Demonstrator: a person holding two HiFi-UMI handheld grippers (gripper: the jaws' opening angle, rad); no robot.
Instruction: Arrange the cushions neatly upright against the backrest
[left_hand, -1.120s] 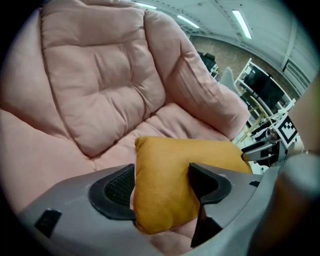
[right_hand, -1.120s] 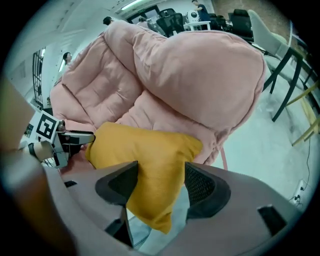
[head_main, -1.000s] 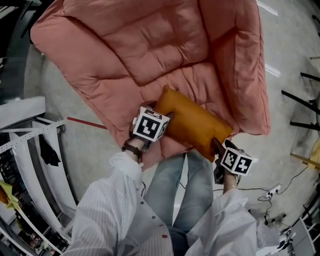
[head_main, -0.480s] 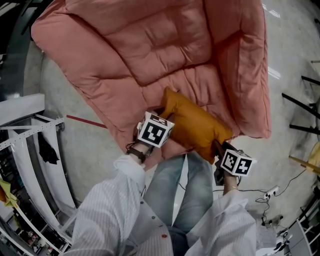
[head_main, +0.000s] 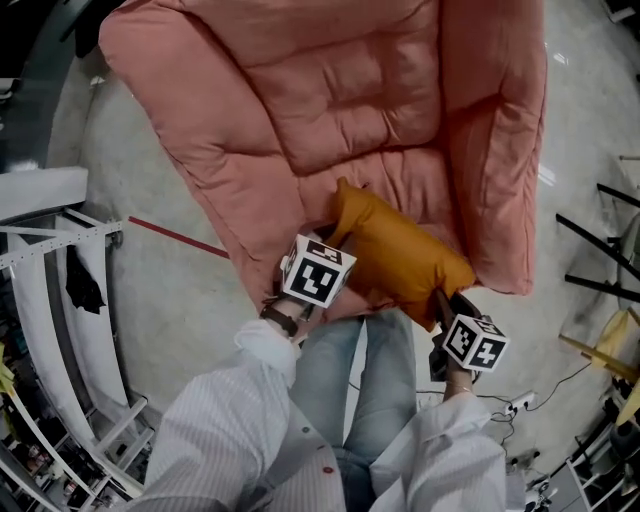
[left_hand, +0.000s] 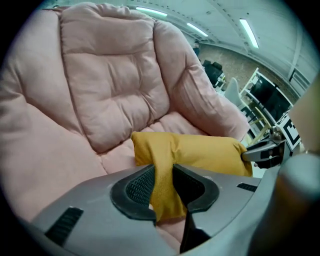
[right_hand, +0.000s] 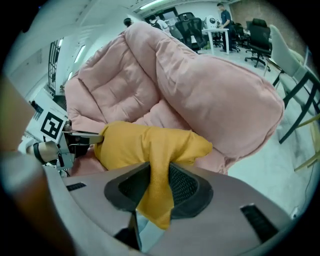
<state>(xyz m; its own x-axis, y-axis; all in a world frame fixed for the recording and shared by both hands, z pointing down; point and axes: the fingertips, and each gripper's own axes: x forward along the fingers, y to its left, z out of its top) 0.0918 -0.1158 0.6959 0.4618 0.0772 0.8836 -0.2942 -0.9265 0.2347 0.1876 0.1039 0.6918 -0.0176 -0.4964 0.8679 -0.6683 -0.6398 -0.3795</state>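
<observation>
A mustard-yellow cushion (head_main: 400, 250) lies across the front of the seat of a pink padded armchair (head_main: 330, 100). My left gripper (head_main: 335, 262) has just been closing and is shut on a pinched corner of the yellow cushion (left_hand: 162, 192) at its left end. My right gripper (head_main: 445, 305) has also just been closing and is shut on the fabric of the yellow cushion (right_hand: 157, 187) at its right end. The cushion hangs between the two grippers, slightly raised off the seat. The armchair's backrest (left_hand: 107, 75) stands behind it.
The armchair's thick right armrest (head_main: 495, 140) rises beside the cushion. A white metal rack (head_main: 60, 270) stands at the left on the grey floor, with a red floor line (head_main: 170, 237) near it. Black chair legs (head_main: 600, 260) and a cable (head_main: 540, 390) are at the right.
Both grippers have closed on the cushion's ends and lifted slightly. The cushion has risen a little off the seat's front edge, and the head view has shifted.
</observation>
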